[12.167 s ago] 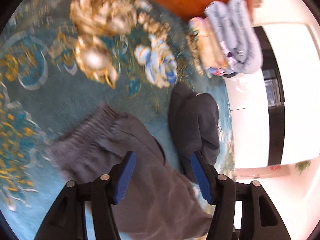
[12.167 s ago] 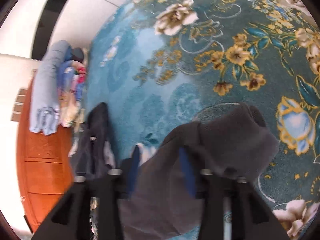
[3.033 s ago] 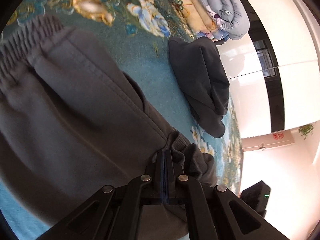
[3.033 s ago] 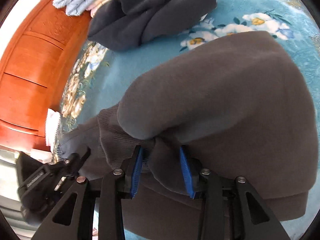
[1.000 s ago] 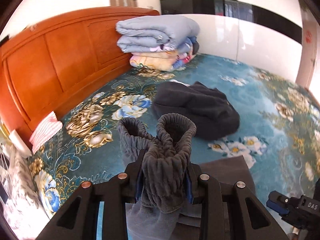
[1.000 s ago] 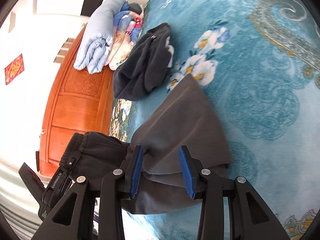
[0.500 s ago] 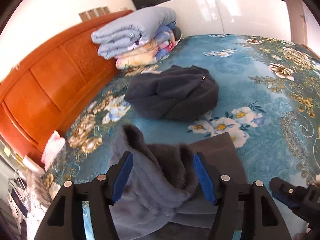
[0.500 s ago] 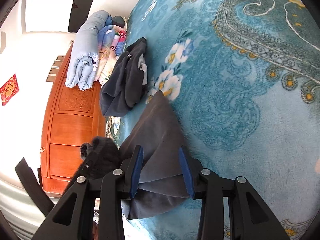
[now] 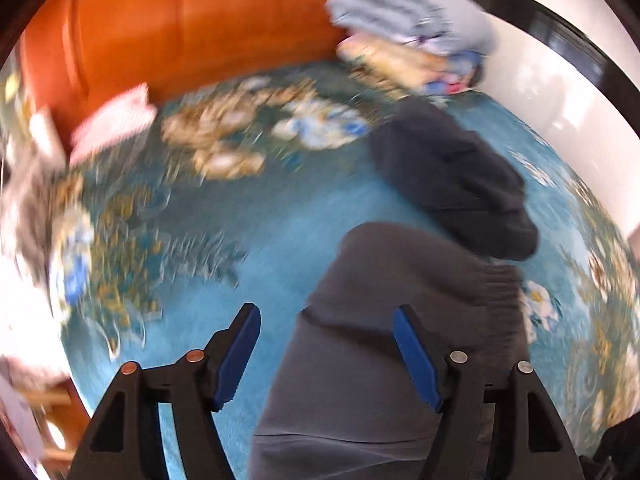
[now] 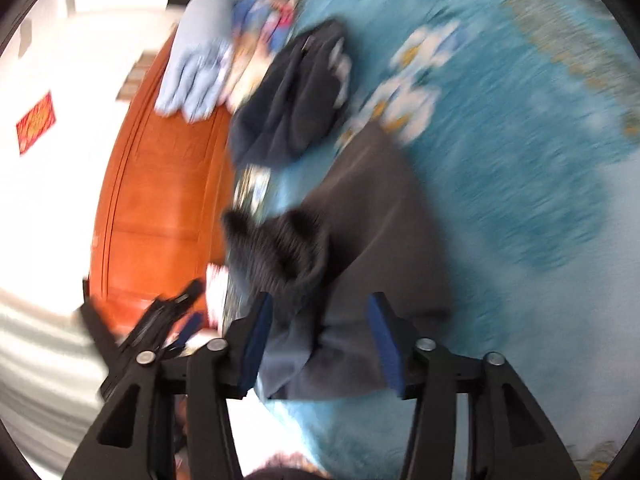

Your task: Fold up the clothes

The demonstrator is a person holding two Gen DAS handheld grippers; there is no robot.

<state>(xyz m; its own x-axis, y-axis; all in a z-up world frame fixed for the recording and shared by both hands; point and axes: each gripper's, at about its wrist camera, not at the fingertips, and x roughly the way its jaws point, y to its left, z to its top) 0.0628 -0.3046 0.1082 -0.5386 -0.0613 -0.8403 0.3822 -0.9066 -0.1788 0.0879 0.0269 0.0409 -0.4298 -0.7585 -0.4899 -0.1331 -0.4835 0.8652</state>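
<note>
The grey sweatpants lie folded on the blue floral bedspread. They also show in the right wrist view, with the ribbed cuffs bunched on top at the left. My left gripper is open and empty above the pants' left edge. My right gripper is open and empty above the near end of the pants. Both views are blurred by motion.
A dark folded garment lies beyond the pants, also seen in the right wrist view. Stacked folded quilts rest against the orange wooden headboard. A pink-white cloth lies at the bed's left edge.
Both grippers have let go of the pants and pulled back. The right gripper has opened; the left swung left and down. The pants now lie folded on the bed.
</note>
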